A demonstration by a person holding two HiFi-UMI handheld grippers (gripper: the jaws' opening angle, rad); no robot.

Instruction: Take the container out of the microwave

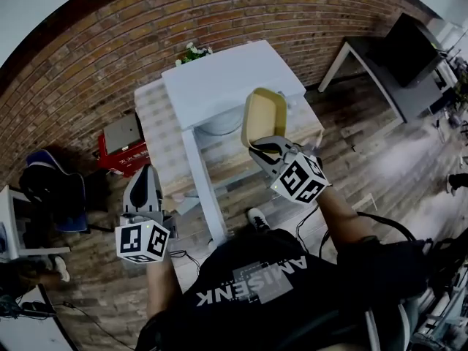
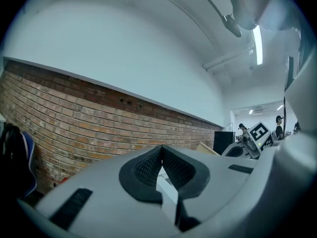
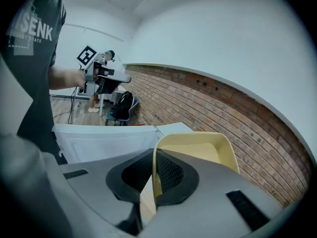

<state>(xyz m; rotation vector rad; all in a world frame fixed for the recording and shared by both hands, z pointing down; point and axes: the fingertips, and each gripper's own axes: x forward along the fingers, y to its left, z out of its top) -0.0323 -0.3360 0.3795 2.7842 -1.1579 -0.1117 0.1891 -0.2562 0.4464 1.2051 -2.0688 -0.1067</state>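
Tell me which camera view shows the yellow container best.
The right gripper view: the container fills the middle, its rim pinched in the right gripper. The head view shows it small, from above; the left gripper view, perhaps only a tan corner.

Head view steep down; L+R gripper views close, all share brick wall point(image 1: 219, 13).

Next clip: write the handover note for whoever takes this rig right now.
Left gripper: shut, empty, off to the left of the white microwave.
Right gripper: shut on the rim of the pale yellow rectangular plastic container, held tilted in the air.
Done: microwave door open; container looks clear of the cavity.
Left: set the container down, probably on the table.
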